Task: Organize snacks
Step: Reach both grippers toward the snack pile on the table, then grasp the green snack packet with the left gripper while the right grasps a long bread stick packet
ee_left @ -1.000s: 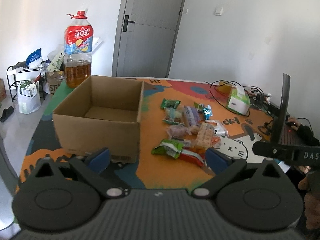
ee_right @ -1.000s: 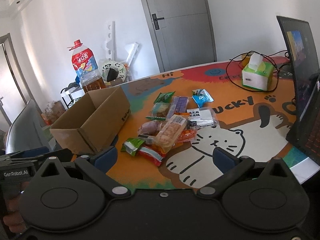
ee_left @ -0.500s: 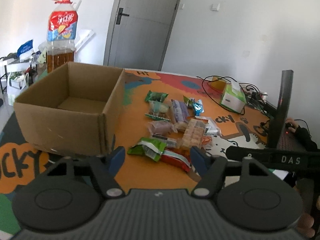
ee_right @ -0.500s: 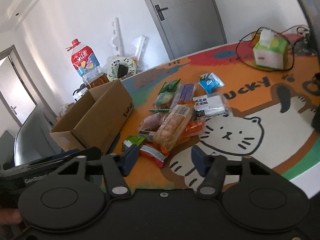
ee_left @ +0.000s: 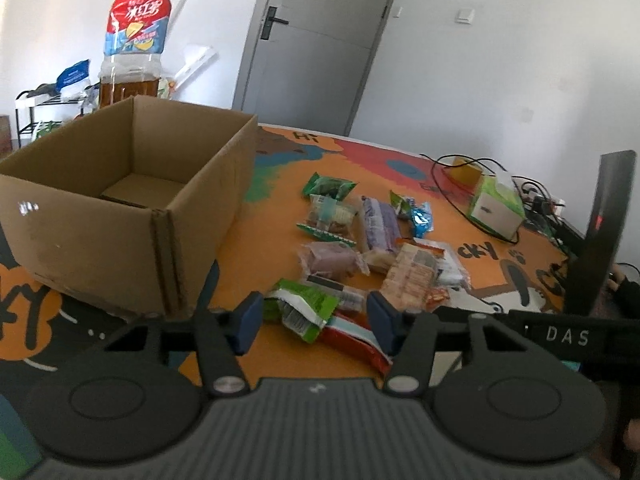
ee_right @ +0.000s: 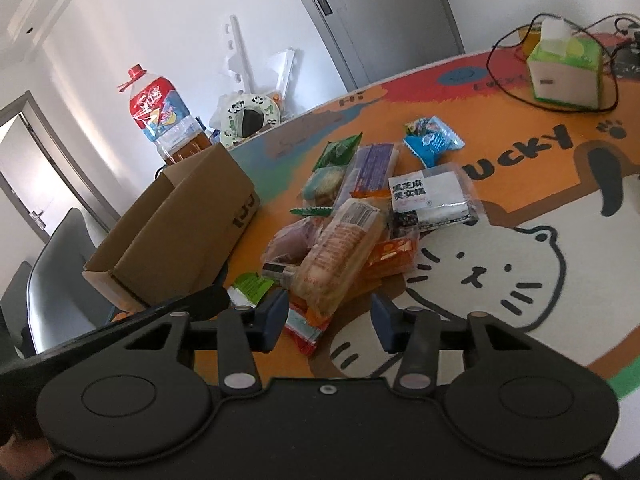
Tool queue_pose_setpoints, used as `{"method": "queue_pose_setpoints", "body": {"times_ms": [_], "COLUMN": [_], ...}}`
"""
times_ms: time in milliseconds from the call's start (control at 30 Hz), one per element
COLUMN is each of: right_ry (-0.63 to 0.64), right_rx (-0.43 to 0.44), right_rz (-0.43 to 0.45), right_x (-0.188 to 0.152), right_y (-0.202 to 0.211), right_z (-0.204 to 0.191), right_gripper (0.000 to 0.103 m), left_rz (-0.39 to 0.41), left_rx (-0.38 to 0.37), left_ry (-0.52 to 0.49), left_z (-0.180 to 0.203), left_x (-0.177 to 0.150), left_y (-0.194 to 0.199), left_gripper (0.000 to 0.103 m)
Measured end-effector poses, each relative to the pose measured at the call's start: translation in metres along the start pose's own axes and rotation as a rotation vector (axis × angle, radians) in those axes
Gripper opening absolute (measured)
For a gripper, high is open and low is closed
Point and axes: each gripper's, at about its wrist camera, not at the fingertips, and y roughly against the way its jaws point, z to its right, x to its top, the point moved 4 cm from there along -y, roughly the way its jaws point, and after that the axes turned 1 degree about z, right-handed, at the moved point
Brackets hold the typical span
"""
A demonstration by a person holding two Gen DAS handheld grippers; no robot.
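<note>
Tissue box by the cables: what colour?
Tissue box: green top, white sides; clearest in the right wrist view.

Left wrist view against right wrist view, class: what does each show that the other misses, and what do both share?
Only the left wrist view looks into the cardboard box, where no snack shows on the visible floor, and shows the upright dark screen. Only the right wrist view shows the black-labelled packet face-on and the open doorway. Both share the snack pile, the tissue box and the big bottle.

A brown cardboard box (ee_left: pixel 120 216) sits on an orange cartoon-cat mat (ee_right: pixel 500 272); the snack packets (ee_left: pixel 360 256) are green, purple, blue and red.
</note>
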Motion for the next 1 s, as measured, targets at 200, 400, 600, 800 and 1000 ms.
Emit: {"method": "queue_pose_setpoints", "body": {"times_ms": [200,400,600,800,1000], "right_ry": [-0.041,-0.093,-0.123,-0.151,-0.134], "right_rx": [0.030,0.070,0.090,0.112,0.118], "right_rz": [-0.029,-0.072,-0.066,-0.073,-0.028], "right_x": [0.005,0.008,0.013,0.012,0.011], "right_y": [-0.023,-0.040,-0.048,-0.053,-0.040], "right_z": [0.007,0.013,0.015,0.015,0.012], "right_gripper": [0.048,0.048,0.053,0.029,0.024], "left_rz": [0.002,0.007,-0.014,-0.006,0.028], "left_rx": [0.044,0.089,0.108,0.090,0.072], "left_ry": [0.007,0.011,0.013,0.011,-0.003], "left_z": [0.000,-0.003,-0.007,-0.008,-0.005], "left_x": [0.000,-0.001,-0.004,-0.009,-0.008], "left_y": [-0.019,-0.034,-0.047,-0.048,-0.040], "left_gripper": [0.056,0.056,0.056,0.056,0.038]}}
